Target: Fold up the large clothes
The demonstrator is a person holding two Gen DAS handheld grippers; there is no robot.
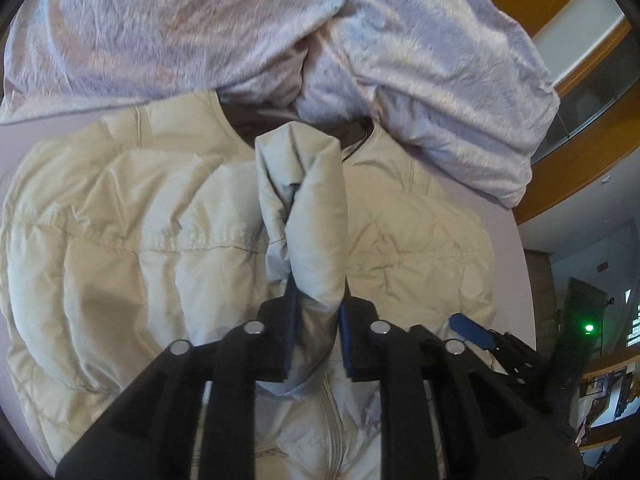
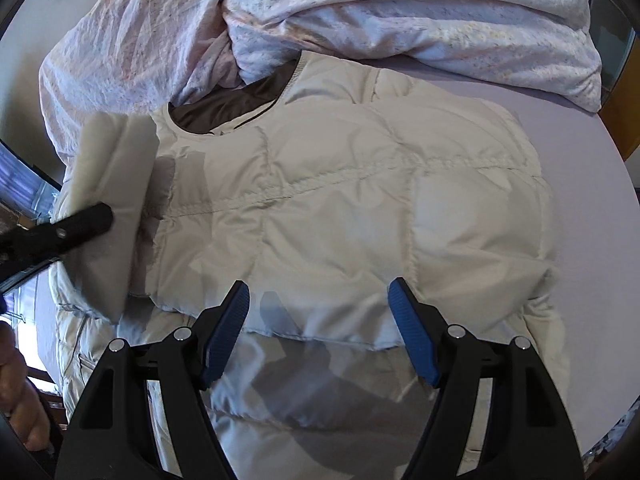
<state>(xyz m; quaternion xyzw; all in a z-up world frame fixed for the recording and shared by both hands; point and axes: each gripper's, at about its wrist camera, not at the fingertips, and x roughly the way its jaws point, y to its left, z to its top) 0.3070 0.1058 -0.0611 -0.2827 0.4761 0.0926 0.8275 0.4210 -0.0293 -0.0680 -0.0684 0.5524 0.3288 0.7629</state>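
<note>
Cream quilted down jacket (image 2: 340, 184) lies flat on the lilac bed sheet (image 2: 580, 132), collar with its dark lining (image 2: 224, 110) pointing at the crumpled duvet (image 2: 400, 12), which touches the collar end. Zip (image 1: 330, 432) runs down the front, seen in the left wrist view

Left gripper (image 1: 316, 340) has a bunched sleeve end (image 1: 304, 200) between its jaws; the gap is narrow and the fabric fills it, pads look pressed on it. From the right wrist view that sleeve hangs above the jacket near the collar side, so I'd judge it's mid sleeve fold, sleeve being brought in over the chest

Right gripper (image 2: 320, 328) hovers over the lower body of the jacket, jaws spread wide, nothing between them

Next, as I read it: lay the sleeve flat across the chest, let go without dragging it, right one pins or smooths the panel. Puffy fill will spring back, so press down
</note>
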